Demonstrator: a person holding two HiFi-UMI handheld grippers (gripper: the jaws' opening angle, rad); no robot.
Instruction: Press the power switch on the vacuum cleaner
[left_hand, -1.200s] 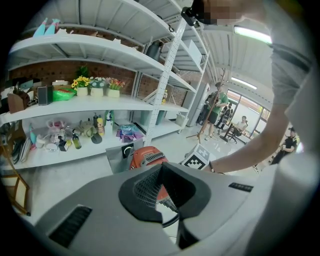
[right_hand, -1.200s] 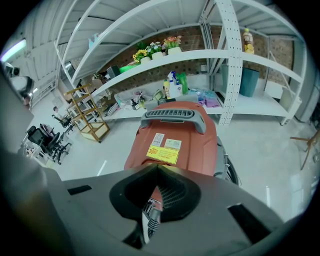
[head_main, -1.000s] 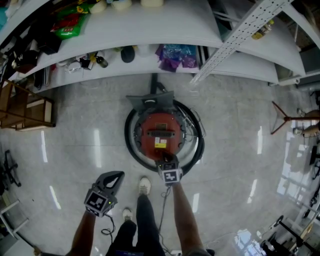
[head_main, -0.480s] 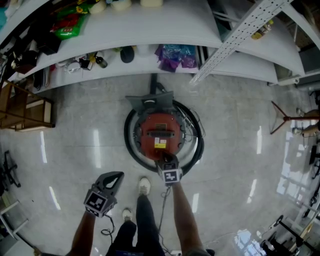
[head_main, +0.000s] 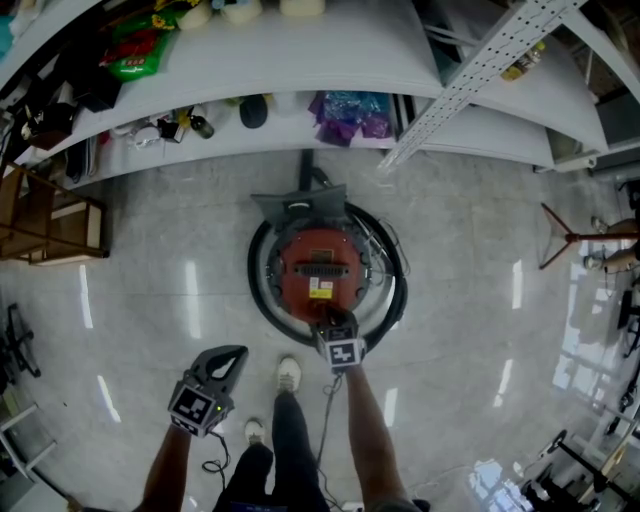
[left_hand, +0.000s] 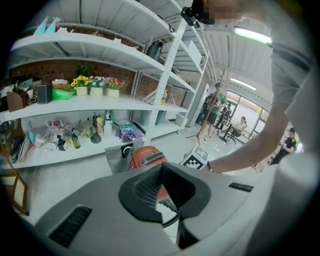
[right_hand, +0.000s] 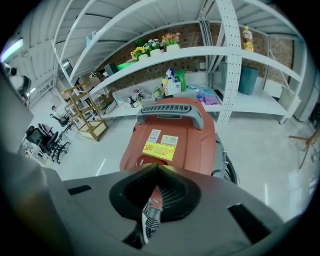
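The red vacuum cleaner stands on the floor in the middle of the head view, inside a ring of black hose. My right gripper is shut, and its tips rest on the near end of the red body, just below a yellow label. Those tips cover the spot they touch, so no switch shows. The grey handle lies further along the top. My left gripper is shut on nothing and hangs over bare floor to the left, pointing towards the vacuum cleaner.
White shelving with bottles and bags runs along the far side behind the vacuum. A wooden rack stands at left and a tripod stand at right. The person's shoes and a thin cable are near the bottom.
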